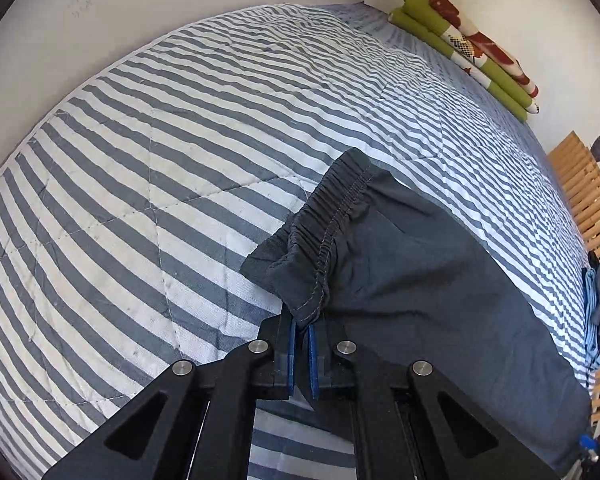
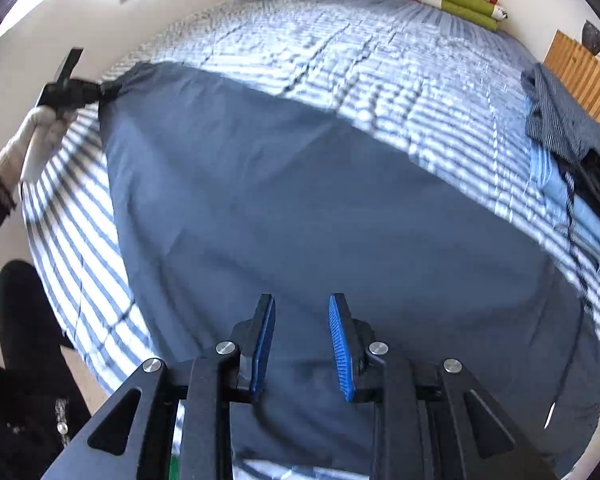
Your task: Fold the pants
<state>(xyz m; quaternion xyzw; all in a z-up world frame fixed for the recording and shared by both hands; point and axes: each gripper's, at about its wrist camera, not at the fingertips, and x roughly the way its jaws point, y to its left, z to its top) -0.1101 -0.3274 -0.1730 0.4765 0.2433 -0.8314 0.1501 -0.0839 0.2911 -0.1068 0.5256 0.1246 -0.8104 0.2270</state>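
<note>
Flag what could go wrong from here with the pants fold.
1. The left gripper pinches only a thin corner of the pants waistband; it may slip when lifted.
2. The right gripper is open over the cloth, gripping nothing, so a one-sided pull could drag the pants crooked across the striped bedspread.

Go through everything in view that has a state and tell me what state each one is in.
Pants: spread on the bed, unfolded, waistband corner lifted.
Left tool: shut on the pants' waistband corner.
Right tool: open, empty, over the pants fabric.
Striped quilt: spread flat on the bed.
Green floral bedding: folded, against the far wall.
Clothes pile: stacked at the bed's right edge, top piece rumpled.
</note>
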